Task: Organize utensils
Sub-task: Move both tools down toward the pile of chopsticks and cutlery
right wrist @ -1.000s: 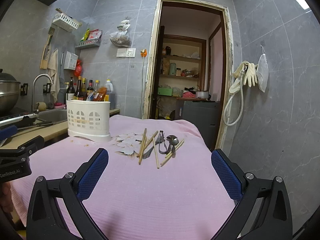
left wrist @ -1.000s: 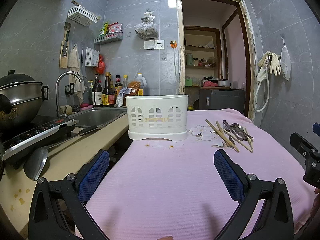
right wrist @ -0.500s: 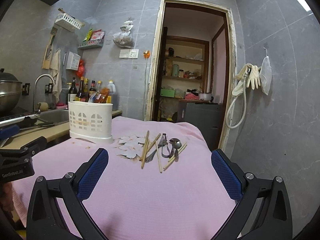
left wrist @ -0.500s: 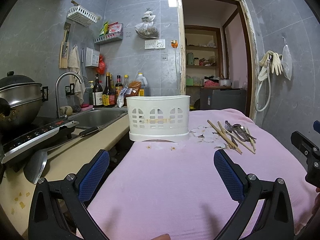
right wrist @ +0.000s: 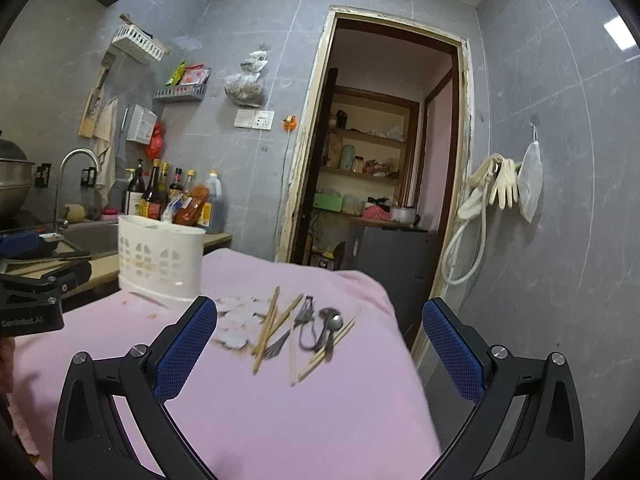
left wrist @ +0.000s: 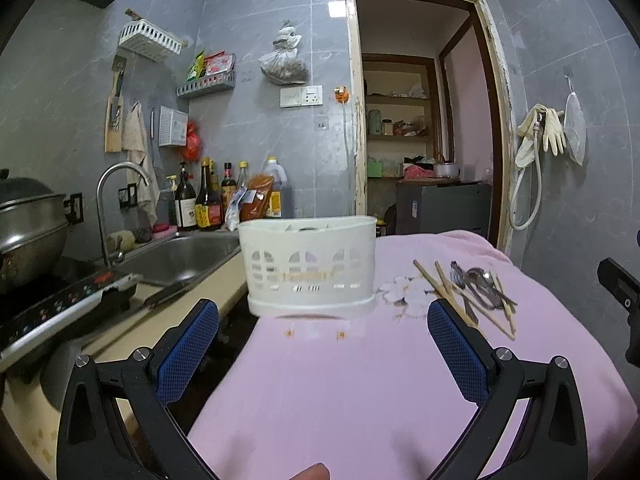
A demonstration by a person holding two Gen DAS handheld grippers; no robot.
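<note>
A white slotted utensil caddy (left wrist: pixel 310 266) stands on the pink cloth (left wrist: pixel 360 392); it also shows in the right wrist view (right wrist: pixel 160 258). To its right lies a pile of wooden chopsticks (left wrist: pixel 440 288), spoons and a fork (left wrist: pixel 478 284); in the right wrist view the chopsticks (right wrist: pixel 272 324) and a spoon (right wrist: pixel 334 326) lie straight ahead. My left gripper (left wrist: pixel 323 346) is open and empty, just short of the caddy. My right gripper (right wrist: pixel 320 344) is open and empty, over the cloth just short of the pile.
A counter with a sink (left wrist: pixel 180 254), a tap (left wrist: pixel 116 200) and an induction hob (left wrist: pixel 52 304) with a steel pot (left wrist: pixel 28 232) runs along the left. Bottles (left wrist: pixel 208 200) stand behind the sink. The cloth's right edge (right wrist: pixel 404 344) drops off by a doorway (right wrist: pixel 384 184).
Both grippers have moved forward: the caddy looms larger in the left view, and the utensil pile is closer in the right view. Both stay open.
</note>
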